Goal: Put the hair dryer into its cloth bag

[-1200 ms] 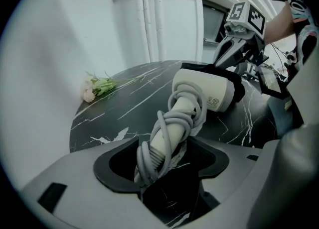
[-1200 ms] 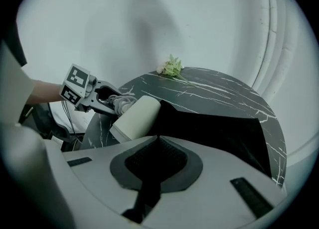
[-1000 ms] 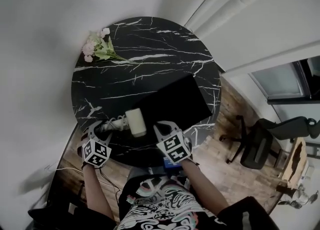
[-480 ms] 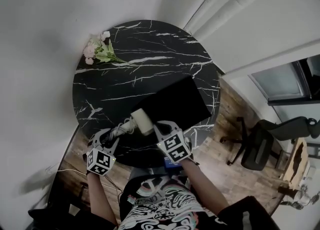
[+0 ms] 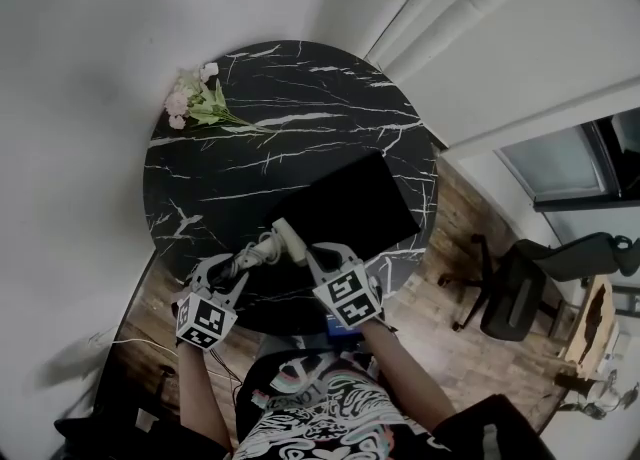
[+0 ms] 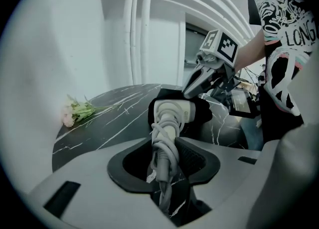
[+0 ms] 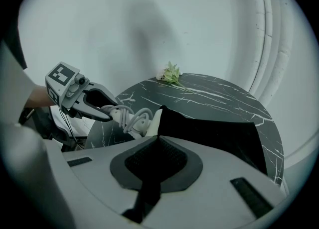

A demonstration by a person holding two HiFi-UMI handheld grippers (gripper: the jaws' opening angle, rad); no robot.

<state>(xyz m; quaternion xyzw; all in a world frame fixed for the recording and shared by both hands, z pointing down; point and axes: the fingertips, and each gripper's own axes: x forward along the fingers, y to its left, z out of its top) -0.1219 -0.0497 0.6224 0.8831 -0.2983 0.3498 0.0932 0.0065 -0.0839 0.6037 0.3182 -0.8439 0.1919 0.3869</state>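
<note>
The white hair dryer [image 5: 285, 240] hangs just above the near edge of the table, its head turned toward the black cloth bag [image 5: 352, 203]. My left gripper [image 5: 232, 268] grips its cord-wrapped handle [image 6: 162, 156], and the jaws are still closing on it. In the left gripper view the dryer's head [image 6: 172, 112] sits right in front of the bag's mouth [image 6: 202, 111]. My right gripper [image 5: 322, 252] is shut on the bag's near edge [image 7: 158, 116], holding it raised. The right gripper view shows the dryer [image 7: 133, 121] and the left gripper [image 7: 97, 106] just left of that edge.
The round black marble table [image 5: 250, 118] carries a small bunch of pink flowers [image 5: 195, 96] at its far left. A white wall curves behind it. An office chair [image 5: 520, 283] stands on the wooden floor to the right.
The left gripper has closed on the dryer's handle and lifted it off the table. The dryer has tilted and swung right toward the bag's mouth. The right gripper has stayed put.
</note>
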